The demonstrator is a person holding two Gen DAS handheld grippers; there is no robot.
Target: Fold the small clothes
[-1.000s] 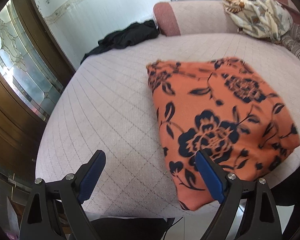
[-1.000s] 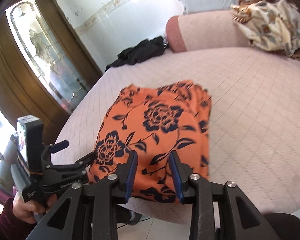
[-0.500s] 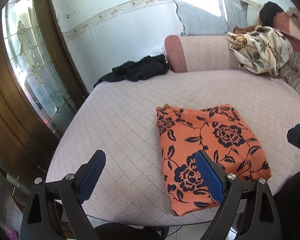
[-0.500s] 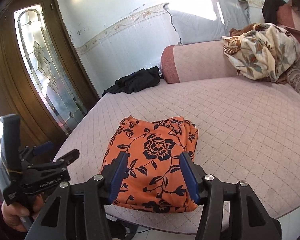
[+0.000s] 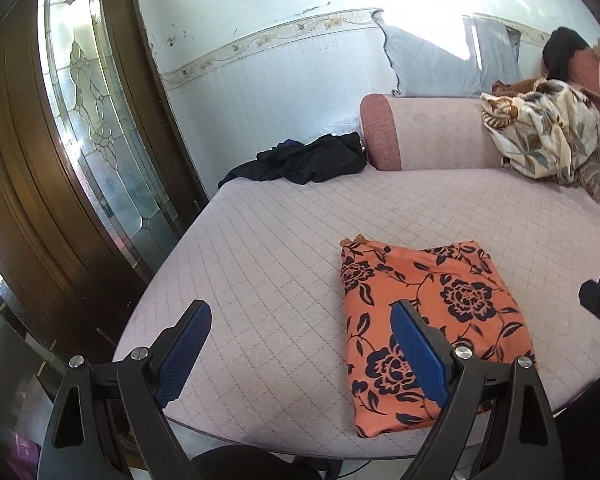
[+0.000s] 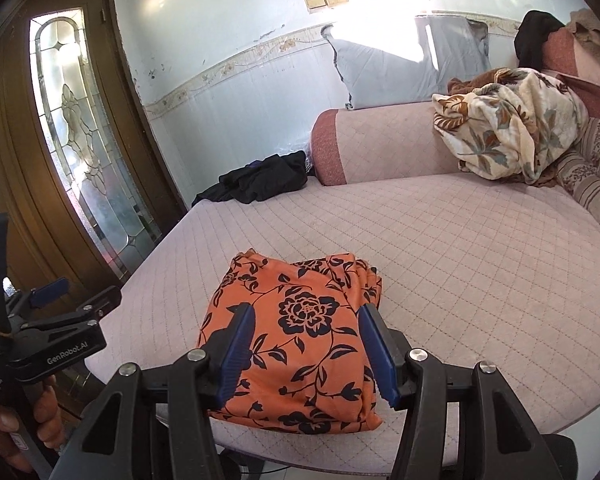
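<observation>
From my left gripper (image 5: 300,356) I see the fingers (image 5: 186,352) spread wide with nothing between them but bare quilted cover; the folded orange cloth (image 5: 428,328) lies flat beyond and to the right, its near part partly hidden behind my right-hand finger, and I see no contact with it. My right gripper (image 6: 308,356) has its fingers (image 6: 236,346) about half apart, having just been opening, and they hold nothing; the orange cloth (image 6: 304,332) sits straight ahead, framed between them in the view, though the blue pads stand clear of the fabric. The cloth is a neat rectangle with a dark flower print, lying near the front edge of the bed (image 6: 460,248), which carries a pale pink diamond-quilted cover. In the right view my other hand (image 6: 40,412) grips the left gripper's black handle at the lower left, beside the bed's edge. Farther off, a crumpled black garment (image 5: 304,160) lies at the far left corner of the bed, next to a pink bolster (image 5: 424,132). A floral blanket (image 5: 548,136) is heaped at the far right, and a wooden door with leaded glass (image 5: 84,128) stands on the left
</observation>
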